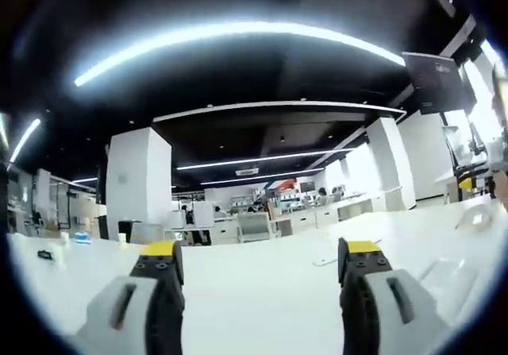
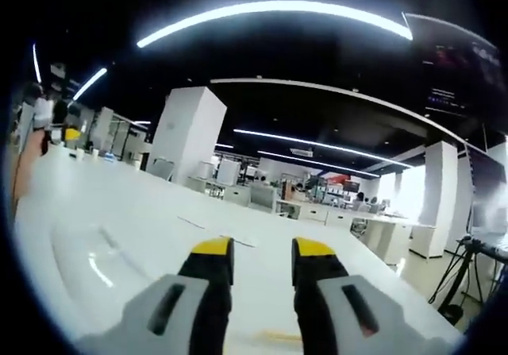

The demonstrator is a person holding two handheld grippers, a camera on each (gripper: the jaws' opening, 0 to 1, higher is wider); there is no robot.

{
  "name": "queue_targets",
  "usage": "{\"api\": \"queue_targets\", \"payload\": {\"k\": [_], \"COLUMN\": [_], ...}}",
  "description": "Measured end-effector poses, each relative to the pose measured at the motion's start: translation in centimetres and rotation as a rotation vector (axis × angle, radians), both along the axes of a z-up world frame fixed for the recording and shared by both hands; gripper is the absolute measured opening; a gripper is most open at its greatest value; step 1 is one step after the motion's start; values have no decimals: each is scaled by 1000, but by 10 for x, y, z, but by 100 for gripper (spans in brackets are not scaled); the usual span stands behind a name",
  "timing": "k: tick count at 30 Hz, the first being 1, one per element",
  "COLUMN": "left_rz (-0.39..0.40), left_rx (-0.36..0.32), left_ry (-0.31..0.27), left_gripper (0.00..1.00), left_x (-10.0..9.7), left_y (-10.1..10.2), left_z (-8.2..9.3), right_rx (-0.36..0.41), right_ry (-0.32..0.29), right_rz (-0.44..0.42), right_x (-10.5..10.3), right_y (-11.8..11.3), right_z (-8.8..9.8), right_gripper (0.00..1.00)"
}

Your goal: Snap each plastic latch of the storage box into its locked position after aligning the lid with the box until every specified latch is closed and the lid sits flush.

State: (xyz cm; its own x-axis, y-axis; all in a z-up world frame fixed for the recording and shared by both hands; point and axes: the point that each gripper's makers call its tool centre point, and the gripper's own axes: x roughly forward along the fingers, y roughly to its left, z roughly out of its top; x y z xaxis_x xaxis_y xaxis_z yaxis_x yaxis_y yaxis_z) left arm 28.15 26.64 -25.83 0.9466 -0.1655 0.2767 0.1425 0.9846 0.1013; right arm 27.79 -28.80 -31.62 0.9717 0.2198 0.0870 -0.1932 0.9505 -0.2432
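Both views are lit from above by long ceiling light strips (image 1: 238, 37), which burn out to pure white against a dark ceiling and bend into arcs under strong fisheye distortion. In the left gripper view the white surface (image 1: 262, 291) is heavily overexposed, so its detail washes out, most of all at the right, where bright light comes from the far right edge. In the right gripper view the same glare flattens the surface (image 2: 127, 220), with only faint reflections showing on it. The far room is small and soft. Shadows are weak. Straight lines curve toward the edges, and contrast between ceiling and surface is high.
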Motion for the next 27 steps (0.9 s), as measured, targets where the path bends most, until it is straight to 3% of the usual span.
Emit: {"api": "queue_targets", "payload": {"k": [9,16,27], "left_rz": [-21,-50,-162], "left_rx": [31,45,60], "left_ry": [-13,35,60], "left_gripper": [82,81,79], "left_x": [-2,5,9], "left_y": [-11,-19,-51], "left_z": [4,-5,-2], "right_rx": [-21,-17,-9], "right_ry": [1,17,22], "right_rz": [-1,9,-5], "right_x": [1,4,5], "right_y": [0,0,-2], "right_z": [-1,-4,-5], "right_gripper": [28,28,28]}}
